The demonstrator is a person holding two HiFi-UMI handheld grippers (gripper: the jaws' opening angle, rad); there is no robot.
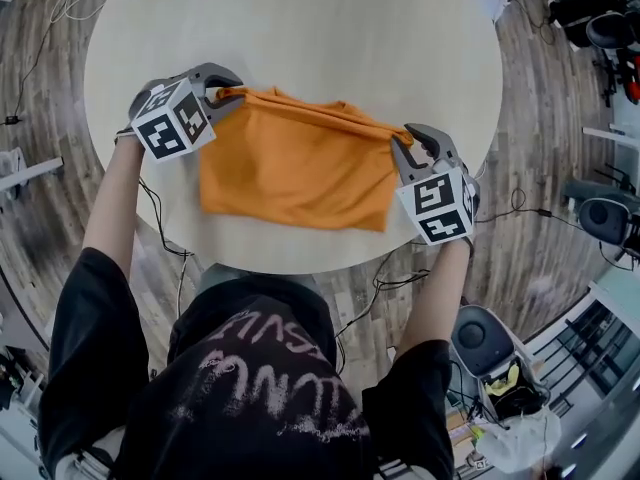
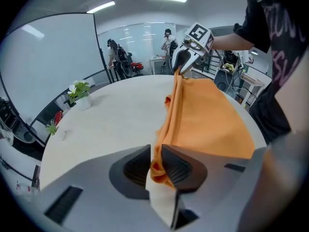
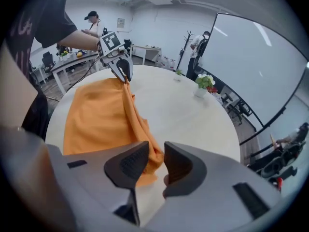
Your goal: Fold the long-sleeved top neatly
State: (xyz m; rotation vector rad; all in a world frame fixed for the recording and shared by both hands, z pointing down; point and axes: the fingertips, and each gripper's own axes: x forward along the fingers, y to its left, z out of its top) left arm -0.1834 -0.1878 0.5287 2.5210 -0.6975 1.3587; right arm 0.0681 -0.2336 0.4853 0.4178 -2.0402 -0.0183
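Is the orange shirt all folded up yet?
Nearly, it seems. Done: the orange top lies on the round table as a compact rectangle, no sleeves showing. In hand: the left tool pinches one far corner; the right tool stands open around the other. Left: letting go, smoothing the bunched far edge, perhaps one more fold.

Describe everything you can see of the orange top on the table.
The top is plain orange, of thin, soft cloth. It is folded into a rough rectangle and lies on the round pale table, towards the person's side. Its far edge is bunched into a raised ridge strung between the two claws. The left claw pinches one corner, and the other corner sits between the parted jaws of the right claw. No sleeves show.
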